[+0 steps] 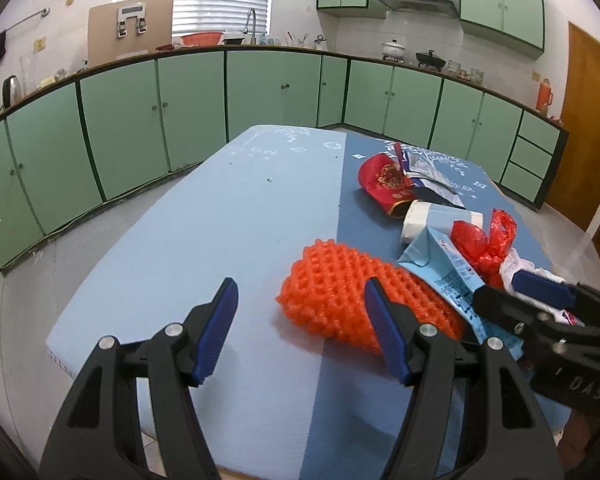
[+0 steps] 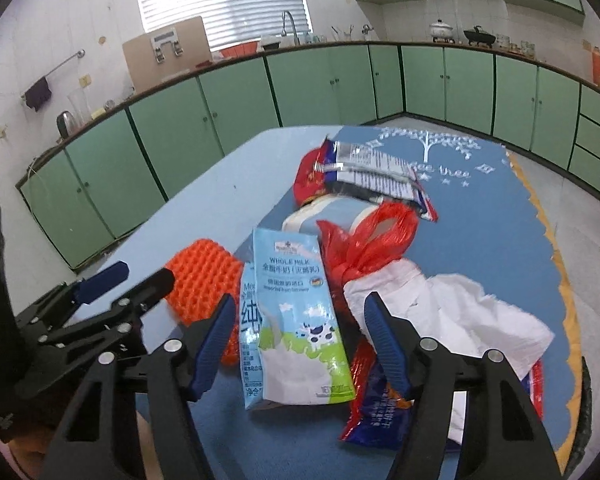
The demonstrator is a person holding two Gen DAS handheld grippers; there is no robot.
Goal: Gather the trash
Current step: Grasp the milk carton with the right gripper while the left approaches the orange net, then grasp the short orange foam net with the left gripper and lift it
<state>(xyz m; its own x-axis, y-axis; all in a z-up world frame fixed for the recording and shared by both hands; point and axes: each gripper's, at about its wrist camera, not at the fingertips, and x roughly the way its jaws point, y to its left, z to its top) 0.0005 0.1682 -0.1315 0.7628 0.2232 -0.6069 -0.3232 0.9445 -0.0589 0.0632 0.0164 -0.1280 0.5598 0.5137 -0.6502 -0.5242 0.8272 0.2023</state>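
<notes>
- On the blue table point(image 1: 204, 216), trash lay heaped toward its right side.
- Left gripper point(image 1: 300, 332) stood wide open, empty; orange foam net point(image 1: 332, 292) just beyond its right finger.
- Right gripper point(image 2: 300, 340) gaped wide, empty, milk carton point(image 2: 296, 320) between its fingers.

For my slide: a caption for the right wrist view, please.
Open right gripper above a milk carton among table trash.

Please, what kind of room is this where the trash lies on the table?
Most likely a home kitchen. Green cabinets run under a long counter with a sink faucet, two pots stand below a range hood, and a kettle stands on the counter at the far left.
</notes>
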